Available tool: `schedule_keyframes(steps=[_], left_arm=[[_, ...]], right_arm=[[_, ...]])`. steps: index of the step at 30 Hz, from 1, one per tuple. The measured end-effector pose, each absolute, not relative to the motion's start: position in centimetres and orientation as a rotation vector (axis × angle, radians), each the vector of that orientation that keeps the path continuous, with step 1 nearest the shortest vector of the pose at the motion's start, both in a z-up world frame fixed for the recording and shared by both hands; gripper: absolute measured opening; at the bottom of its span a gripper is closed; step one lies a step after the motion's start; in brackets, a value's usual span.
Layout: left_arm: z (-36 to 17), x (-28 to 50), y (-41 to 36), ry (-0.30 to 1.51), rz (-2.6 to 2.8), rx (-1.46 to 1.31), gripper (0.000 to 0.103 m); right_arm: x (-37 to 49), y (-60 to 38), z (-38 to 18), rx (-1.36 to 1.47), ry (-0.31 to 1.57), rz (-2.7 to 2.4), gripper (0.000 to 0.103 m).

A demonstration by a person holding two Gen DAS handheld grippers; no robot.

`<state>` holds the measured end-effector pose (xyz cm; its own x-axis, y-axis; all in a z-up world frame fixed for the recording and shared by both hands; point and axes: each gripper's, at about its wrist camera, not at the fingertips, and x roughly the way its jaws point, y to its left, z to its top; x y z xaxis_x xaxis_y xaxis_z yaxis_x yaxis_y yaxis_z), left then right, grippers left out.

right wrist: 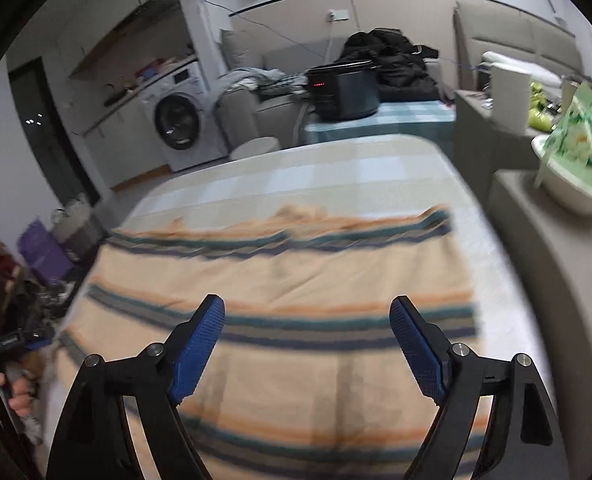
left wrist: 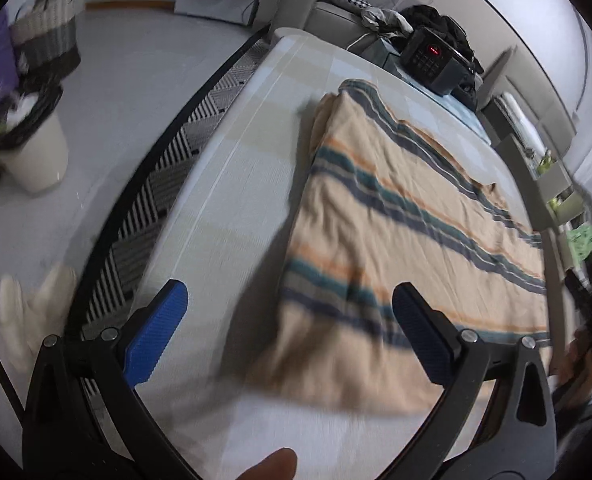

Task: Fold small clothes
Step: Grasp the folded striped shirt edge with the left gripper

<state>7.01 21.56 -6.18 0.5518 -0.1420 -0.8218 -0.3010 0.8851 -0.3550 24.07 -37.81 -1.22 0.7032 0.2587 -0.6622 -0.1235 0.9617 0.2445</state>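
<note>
Left wrist view: the left claw hangs with jaws apart and empty above the counter; a peach striped cloth lies flat from centre toward 3 o'clock.

Right wrist view: the right claw is spread wide and empty over the same cloth, which fills the centre.

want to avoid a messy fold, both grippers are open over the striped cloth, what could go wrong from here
The striped cloth has a bunched far edge, so a fold may come out crooked. The left gripper hangs over the cloth's side edge and might grab only one layer. The right gripper is over mid-cloth and could pinch a wrinkle.
</note>
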Motion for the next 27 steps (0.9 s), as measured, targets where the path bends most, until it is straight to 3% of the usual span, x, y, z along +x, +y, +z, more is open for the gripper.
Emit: schedule_keyframes(steps=[8, 10, 14, 16, 19, 27], left_arm=[[-8.5, 1.1, 23.2, 1.011, -0.051, -0.727, 0.082], [-9.4, 0.7, 23.7, 0.996, -0.137, -0.861, 0.07], [-10.6, 1.3, 23.6, 0.966, -0.171, -0.942, 0.055], [-11.1, 1.5, 23.6, 0.95, -0.125, -0.968, 0.025], [-11.5, 1.4, 23.7, 0.896, -0.073, -0.984, 0.005], [-7.1, -0.9, 21.0, 0.743, -0.046, -0.786, 0.003]], right_arm=[[20.1, -30.8, -2.6, 0.204, 0.8, 0.351, 0.087], [19.6, -29.4, -2.7, 0.218, 0.806, 0.366, 0.087], [19.0, -26.3, -2.5, 0.182, 0.804, 0.421, 0.087], [18.6, -24.5, -2.4, 0.15, 0.795, 0.446, 0.087], [18.4, -22.2, -2.7, 0.106, 0.805, 0.476, 0.087], [17.3, -14.7, -4.9, -0.038, 0.834, 0.609, 0.087]])
